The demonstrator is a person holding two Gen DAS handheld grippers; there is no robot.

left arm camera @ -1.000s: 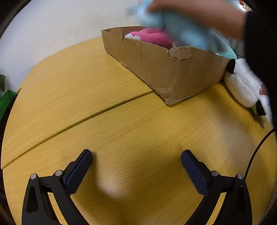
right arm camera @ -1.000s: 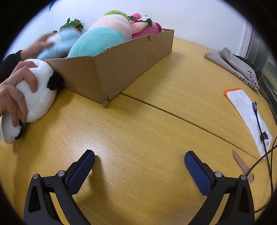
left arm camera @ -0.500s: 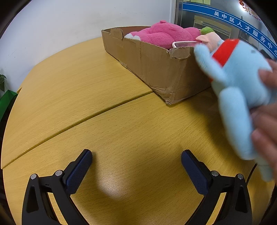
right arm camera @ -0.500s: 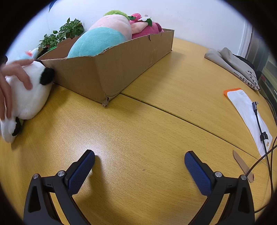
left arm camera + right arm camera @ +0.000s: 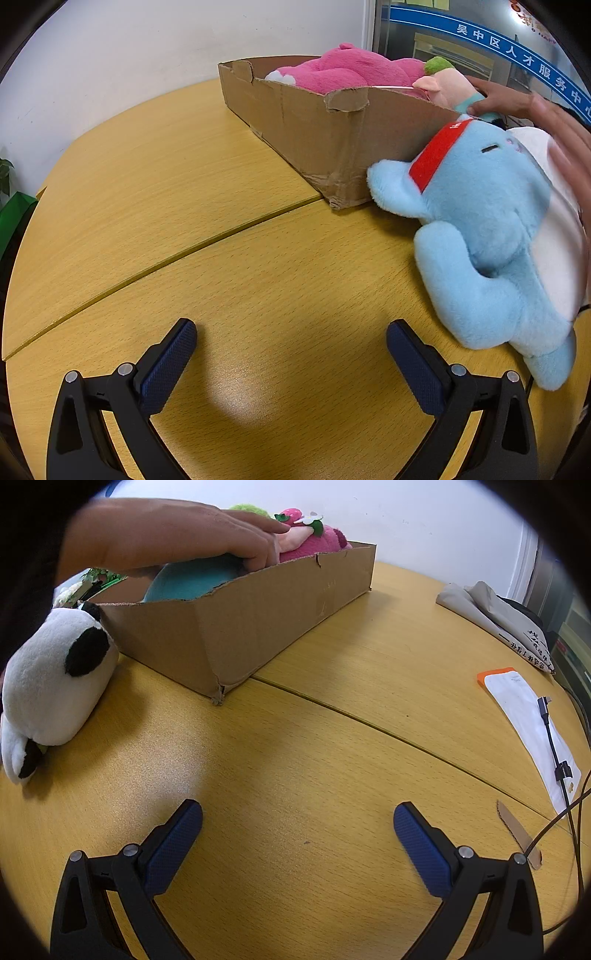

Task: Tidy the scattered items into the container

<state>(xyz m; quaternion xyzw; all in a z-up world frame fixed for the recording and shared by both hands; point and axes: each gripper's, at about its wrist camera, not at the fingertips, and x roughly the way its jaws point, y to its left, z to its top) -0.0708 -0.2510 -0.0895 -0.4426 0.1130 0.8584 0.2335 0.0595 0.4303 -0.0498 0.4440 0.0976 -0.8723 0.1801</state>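
A torn cardboard box [image 5: 332, 136] [image 5: 258, 616] stands on the wooden table and holds a pink plush [image 5: 347, 72] [image 5: 325, 539] and a teal plush [image 5: 192, 581]. A light blue plush with a red band [image 5: 491, 229] lies on the table against the box's near corner. A white and black panda plush [image 5: 55, 679] lies left of the box. A bare hand [image 5: 192, 535] [image 5: 506, 99] rests on the toys in the box. My left gripper [image 5: 291, 354] and right gripper [image 5: 297, 830] both sit low over bare table, open and empty.
A folded grey cloth [image 5: 495, 616], a white pouch with an orange end [image 5: 532, 723], a dark cable [image 5: 554, 746] and a cardboard scrap [image 5: 517, 834] lie at the right. A seam [image 5: 166, 258] crosses the tabletop. A green plant [image 5: 99, 578] stands behind the box.
A hand lifted the blue plush from the box and laid it on the table by the box's corner. The panda was let go. The hand now reaches into the box. Both grippers stayed still.
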